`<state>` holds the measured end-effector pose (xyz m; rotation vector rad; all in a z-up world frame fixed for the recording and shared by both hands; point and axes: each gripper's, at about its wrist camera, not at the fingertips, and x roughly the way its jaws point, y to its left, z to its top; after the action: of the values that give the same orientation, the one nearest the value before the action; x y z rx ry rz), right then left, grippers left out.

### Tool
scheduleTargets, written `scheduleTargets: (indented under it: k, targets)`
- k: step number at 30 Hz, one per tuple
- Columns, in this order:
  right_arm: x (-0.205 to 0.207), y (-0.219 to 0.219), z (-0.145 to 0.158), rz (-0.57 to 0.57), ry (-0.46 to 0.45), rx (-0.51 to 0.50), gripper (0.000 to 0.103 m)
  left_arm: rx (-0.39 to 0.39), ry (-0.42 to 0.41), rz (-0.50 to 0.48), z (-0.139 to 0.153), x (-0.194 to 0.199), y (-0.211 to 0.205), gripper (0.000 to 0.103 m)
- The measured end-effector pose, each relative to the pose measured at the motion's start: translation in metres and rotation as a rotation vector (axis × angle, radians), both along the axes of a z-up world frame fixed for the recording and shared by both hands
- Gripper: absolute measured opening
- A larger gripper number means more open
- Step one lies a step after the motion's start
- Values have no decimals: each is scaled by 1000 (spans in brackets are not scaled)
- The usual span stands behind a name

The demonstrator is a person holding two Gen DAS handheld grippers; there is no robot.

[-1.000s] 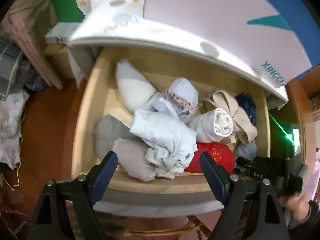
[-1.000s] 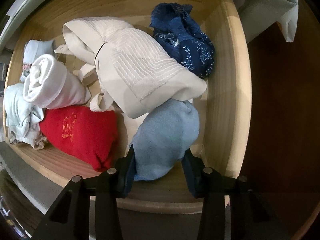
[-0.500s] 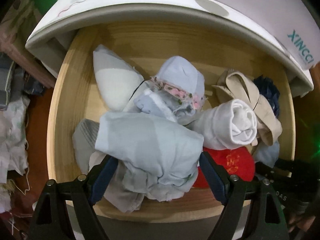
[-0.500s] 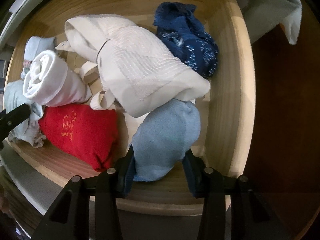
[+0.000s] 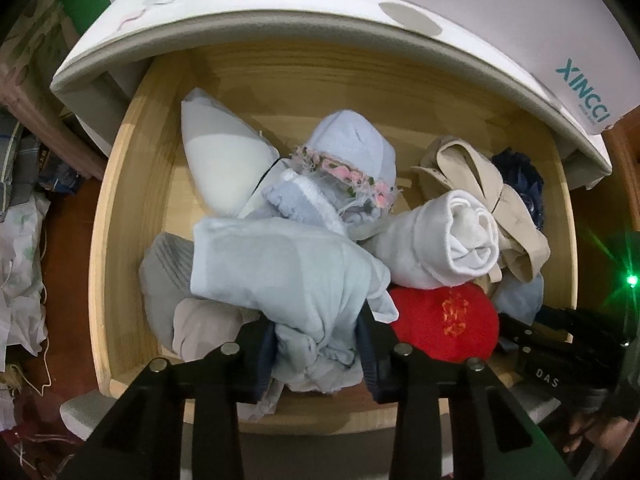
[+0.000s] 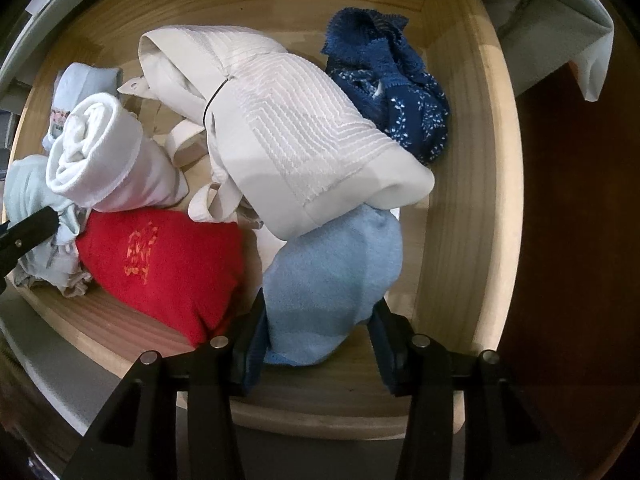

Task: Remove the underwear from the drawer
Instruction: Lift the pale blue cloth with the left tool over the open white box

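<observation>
Pale blue underwear (image 5: 280, 280) bunched, long axis seemingly toward drawer (image 5: 120, 184) back.

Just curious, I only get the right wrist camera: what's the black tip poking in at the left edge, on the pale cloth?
Observer: That's the left gripper; its jaws have just been closing and now pinch a pale blue garment.
Operator: Is anything lying left of that garment?
Observer: Yes, a grey ribbed piece lies beside it, by the left wall of the drawer.
</observation>
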<state>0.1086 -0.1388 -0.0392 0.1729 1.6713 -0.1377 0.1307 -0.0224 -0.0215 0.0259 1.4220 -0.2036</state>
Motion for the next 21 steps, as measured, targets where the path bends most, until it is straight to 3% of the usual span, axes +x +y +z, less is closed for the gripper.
scheduleTargets:
  k: [21]
  targets:
    - [-10, 14, -8, 57, -26, -54, 45, -72, -108, -54, 77, -22, 34, 36]
